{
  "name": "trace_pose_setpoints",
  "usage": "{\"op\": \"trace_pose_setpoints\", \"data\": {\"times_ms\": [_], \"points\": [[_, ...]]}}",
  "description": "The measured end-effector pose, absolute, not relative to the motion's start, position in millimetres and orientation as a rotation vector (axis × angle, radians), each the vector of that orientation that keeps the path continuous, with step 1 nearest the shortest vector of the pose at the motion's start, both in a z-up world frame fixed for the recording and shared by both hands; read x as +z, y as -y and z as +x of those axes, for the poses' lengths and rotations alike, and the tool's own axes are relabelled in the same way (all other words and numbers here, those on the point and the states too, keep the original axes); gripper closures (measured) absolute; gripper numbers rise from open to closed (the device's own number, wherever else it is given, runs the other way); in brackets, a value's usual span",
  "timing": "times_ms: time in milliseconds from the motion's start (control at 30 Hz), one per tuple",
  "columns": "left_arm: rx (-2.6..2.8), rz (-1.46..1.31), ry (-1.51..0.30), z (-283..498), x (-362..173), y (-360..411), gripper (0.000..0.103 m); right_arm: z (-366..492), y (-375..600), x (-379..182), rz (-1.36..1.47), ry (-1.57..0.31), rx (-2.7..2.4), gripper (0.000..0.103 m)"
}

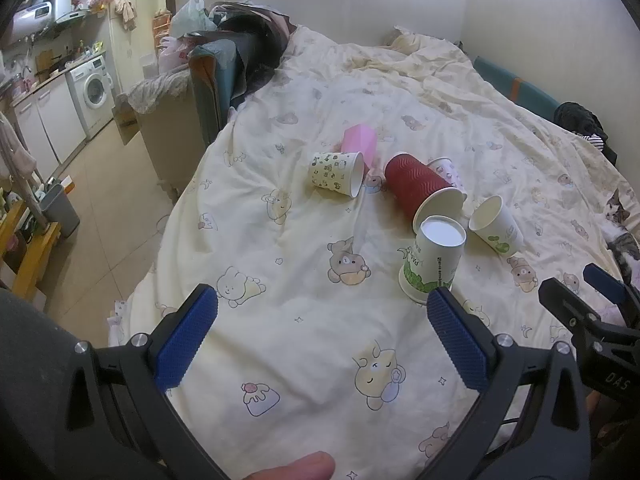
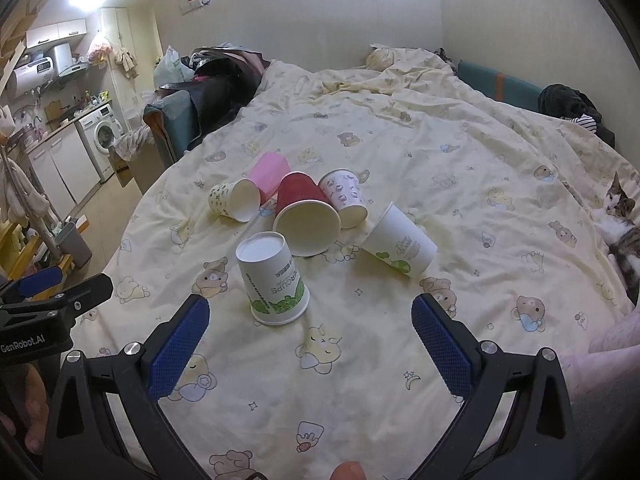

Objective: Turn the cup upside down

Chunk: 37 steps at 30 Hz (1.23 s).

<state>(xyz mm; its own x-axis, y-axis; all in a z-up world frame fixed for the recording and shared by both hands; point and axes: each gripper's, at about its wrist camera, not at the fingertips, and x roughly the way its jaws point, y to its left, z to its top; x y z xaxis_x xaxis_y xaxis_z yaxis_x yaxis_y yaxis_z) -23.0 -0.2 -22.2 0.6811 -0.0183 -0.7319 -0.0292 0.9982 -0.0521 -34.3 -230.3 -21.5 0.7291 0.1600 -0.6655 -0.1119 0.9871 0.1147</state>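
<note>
A white paper cup with green leaf print [image 1: 434,260] [image 2: 272,282] stands upside down on the bed, base up. Behind it lie several cups on their sides: a large red one [image 1: 420,190] [image 2: 306,216], a white one with green print [image 1: 496,226] [image 2: 400,244], a small bear-print one [image 1: 338,174] [image 2: 234,200], a pink one [image 1: 360,140] [image 2: 270,174] and a small patterned one [image 2: 346,196]. My left gripper [image 1: 320,312] is open and empty, left of the upturned cup. My right gripper [image 2: 310,320] is open and empty, just in front of that cup.
The cups lie on a cream cartoon-print duvet [image 1: 300,240] [image 2: 460,160]. A cat [image 2: 620,224] lies at the bed's right edge. Dark clothes and bags [image 2: 216,76] pile at the far left of the bed. A kitchen with a washing machine [image 1: 94,88] lies beyond the left edge.
</note>
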Motion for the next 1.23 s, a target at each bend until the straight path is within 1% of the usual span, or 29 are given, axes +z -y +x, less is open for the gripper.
{"op": "trace_pose_setpoints", "data": {"times_ms": [333,1233], "points": [[0.008,-0.066,-0.819,-23.7,-22.0,0.5,0.0,-36.6,228.8,-17.7,0.08,-0.717,0.153,0.0],[0.006,-0.064,-0.815,-25.4,-22.5,1.7,0.0,-35.4,228.9,-20.4,0.085,-0.73,0.155,0.0]]}}
